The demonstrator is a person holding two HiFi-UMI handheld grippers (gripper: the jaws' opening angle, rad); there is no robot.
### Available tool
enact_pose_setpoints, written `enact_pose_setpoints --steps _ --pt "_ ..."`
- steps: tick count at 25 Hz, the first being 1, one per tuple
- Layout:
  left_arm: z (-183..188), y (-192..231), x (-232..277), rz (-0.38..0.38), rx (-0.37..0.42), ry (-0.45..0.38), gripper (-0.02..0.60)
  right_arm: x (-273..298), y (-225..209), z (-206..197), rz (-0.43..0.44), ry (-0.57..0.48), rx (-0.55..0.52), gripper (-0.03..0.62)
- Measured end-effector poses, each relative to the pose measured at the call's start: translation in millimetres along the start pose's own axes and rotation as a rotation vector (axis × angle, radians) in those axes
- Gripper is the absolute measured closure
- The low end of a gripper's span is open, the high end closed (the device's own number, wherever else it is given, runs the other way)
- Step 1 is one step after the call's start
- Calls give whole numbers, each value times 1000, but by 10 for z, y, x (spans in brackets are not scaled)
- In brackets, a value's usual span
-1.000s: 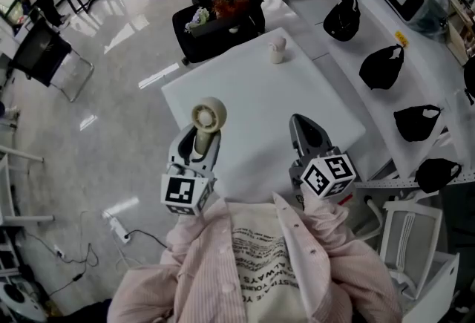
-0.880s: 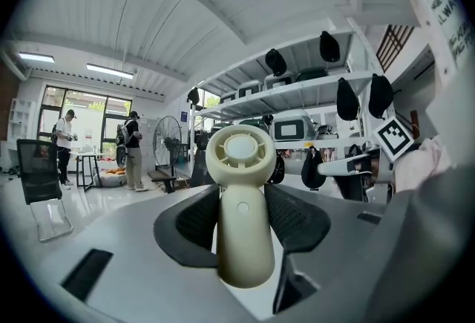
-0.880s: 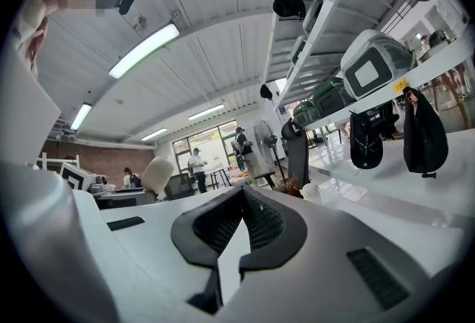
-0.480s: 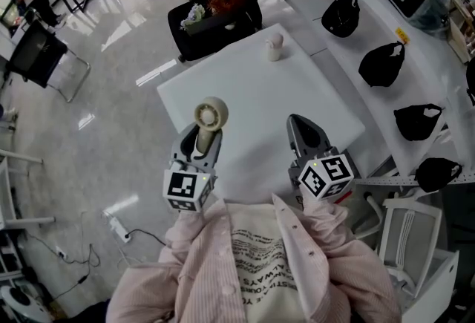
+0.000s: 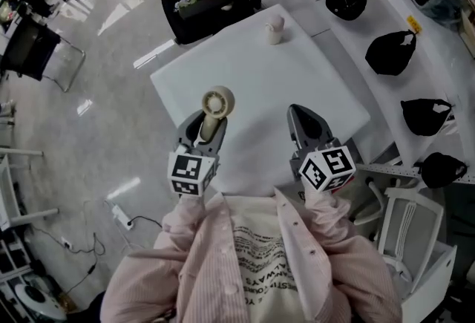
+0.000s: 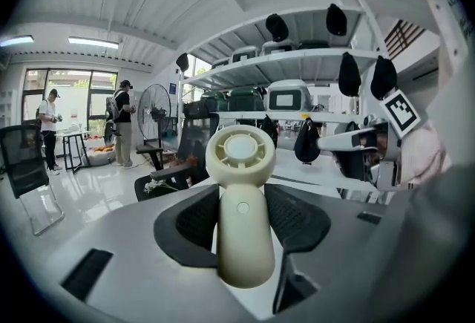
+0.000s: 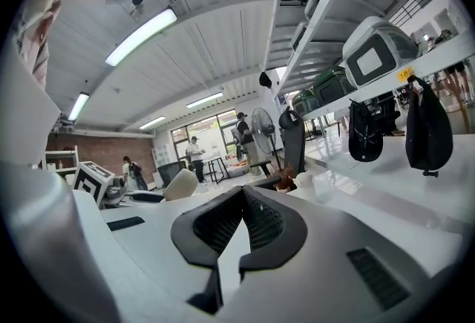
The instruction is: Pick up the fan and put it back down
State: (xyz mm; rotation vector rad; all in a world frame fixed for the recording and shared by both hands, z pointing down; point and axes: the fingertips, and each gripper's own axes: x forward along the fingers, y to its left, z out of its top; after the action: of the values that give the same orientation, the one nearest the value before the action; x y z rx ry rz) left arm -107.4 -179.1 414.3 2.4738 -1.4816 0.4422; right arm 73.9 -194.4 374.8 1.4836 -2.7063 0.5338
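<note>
Pick-up judged done; putting down yet to come. Cream plastic handheld fan [image 5: 217,102] with round head clamped by its handle in left gripper [image 5: 205,128], jaws pressed on both sides of the handle, head pointing away from the person; carried over white square table [image 5: 297,69], a little in from its left corner and close to its near edge; seemingly clear of the top, though underside of the handle not visible. Right gripper [image 5: 300,115] closed together on nothing, hovering over the near edge, well apart from the fan. Left to do, at a guess: lower onto the table, open the jaws, draw back. Against a second ago: fan head further in from the table's left corner; same grip on the handle; right gripper much where it was, closed as then.
</note>
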Motion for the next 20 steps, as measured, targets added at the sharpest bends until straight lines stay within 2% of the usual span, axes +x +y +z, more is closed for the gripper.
enact_pose_setpoints --steps 10,20 --pt "-490 -158 594 -109 14 148 397 163 -221 -388 -19 84 33 595" --pt "-1240 -411 970 -203 41 327 397 267 -402 -888 -19 161 74 595"
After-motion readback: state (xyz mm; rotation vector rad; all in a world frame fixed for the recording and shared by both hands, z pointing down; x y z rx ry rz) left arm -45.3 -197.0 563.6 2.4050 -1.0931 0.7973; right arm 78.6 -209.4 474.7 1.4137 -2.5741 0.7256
